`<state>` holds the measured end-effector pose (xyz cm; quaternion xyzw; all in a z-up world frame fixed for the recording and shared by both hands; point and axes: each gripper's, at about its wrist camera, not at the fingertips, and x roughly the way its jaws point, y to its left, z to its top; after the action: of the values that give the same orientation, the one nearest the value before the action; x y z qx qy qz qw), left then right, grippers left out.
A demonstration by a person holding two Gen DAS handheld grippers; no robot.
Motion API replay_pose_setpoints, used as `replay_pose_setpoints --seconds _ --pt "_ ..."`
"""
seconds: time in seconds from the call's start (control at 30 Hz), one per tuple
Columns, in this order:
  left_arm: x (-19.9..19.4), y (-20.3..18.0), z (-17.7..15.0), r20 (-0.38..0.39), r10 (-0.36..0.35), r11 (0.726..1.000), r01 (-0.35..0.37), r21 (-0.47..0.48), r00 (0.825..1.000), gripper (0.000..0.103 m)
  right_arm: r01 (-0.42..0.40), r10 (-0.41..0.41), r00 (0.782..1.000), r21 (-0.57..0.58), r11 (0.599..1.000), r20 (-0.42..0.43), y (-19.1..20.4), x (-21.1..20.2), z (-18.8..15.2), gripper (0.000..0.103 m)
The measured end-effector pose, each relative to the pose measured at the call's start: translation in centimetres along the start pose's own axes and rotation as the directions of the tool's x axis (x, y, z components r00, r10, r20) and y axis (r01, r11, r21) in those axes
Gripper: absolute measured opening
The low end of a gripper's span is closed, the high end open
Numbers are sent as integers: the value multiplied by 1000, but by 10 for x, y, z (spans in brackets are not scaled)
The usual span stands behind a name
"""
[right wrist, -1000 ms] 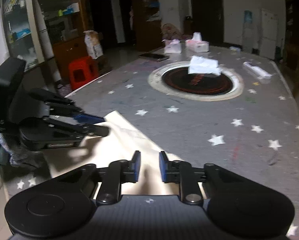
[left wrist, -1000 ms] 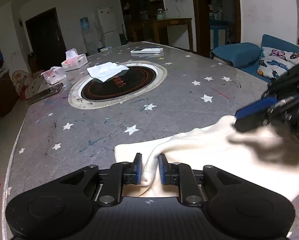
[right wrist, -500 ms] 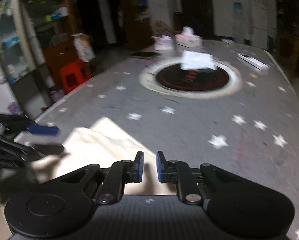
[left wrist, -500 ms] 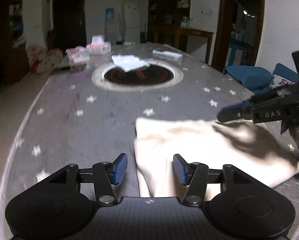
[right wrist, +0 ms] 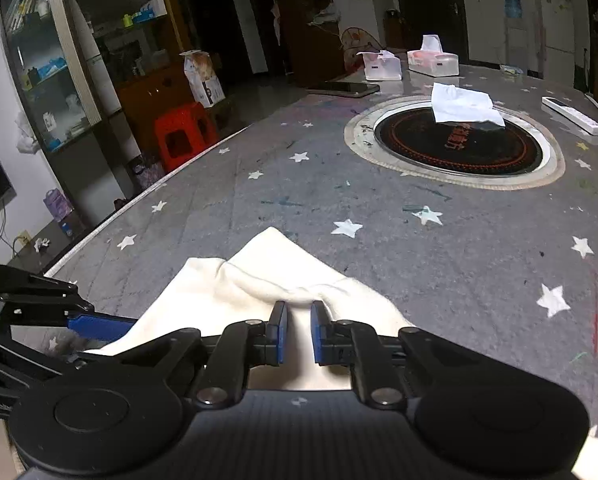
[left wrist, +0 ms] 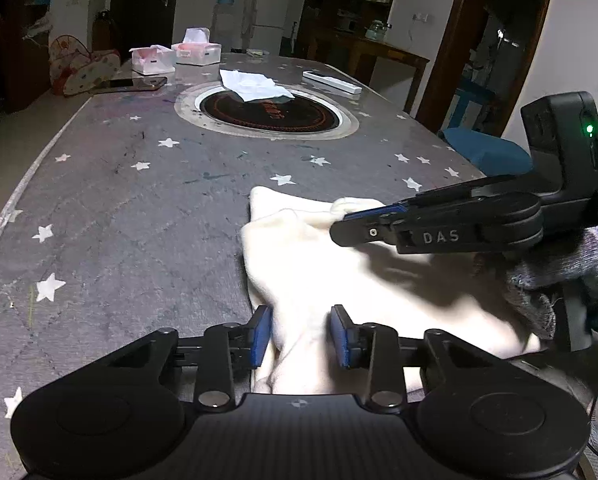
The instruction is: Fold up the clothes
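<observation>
The cream cloth (left wrist: 319, 256) lies bunched on the tabletop (left wrist: 139, 216) near its edge. The right gripper (right wrist: 296, 316) pinches a raised fold with narrow fingers; the left gripper (left wrist: 301, 334) straddles cloth, fingers wide. Carrying the fold over well calls for an even, low pull.

The left gripper's (left wrist: 301, 335) body is hiding the cloth's (left wrist: 339, 276) near edge. The right gripper (left wrist: 373, 222) is covering the cloth's far corner. A sleeve (left wrist: 559, 276) is running off the right edge.
</observation>
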<state>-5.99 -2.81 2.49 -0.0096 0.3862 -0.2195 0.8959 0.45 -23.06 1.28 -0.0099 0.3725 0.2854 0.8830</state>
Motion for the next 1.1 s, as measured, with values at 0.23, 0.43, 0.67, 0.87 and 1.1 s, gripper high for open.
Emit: replay_pose_setpoints --seconds 0.23,0.43,0.67,0.87,1.1 --pt "-28 -7 -24 -38 -75 997 75 5 996 33 -18 16 1000 -130 991 -17 24 -14 -17 11" --pt "-58 -8 -23 -3 -18 999 18 27 1000 31 -52 52 999 -108 993 3 30 -36 -25 12" --pt "-46 -28 6 48 -100 994 97 52 994 23 26 -23 998 -43 999 65 11 -81 -34 12" --pt "5 -43 27 12 -135 989 134 61 991 22 113 -115 992 51 992 49 -19 -85 -47 12" --pt "37 -25 30 -29 -100 995 100 -26 995 19 136 -139 989 64 989 43 -29 -75 -52 10"
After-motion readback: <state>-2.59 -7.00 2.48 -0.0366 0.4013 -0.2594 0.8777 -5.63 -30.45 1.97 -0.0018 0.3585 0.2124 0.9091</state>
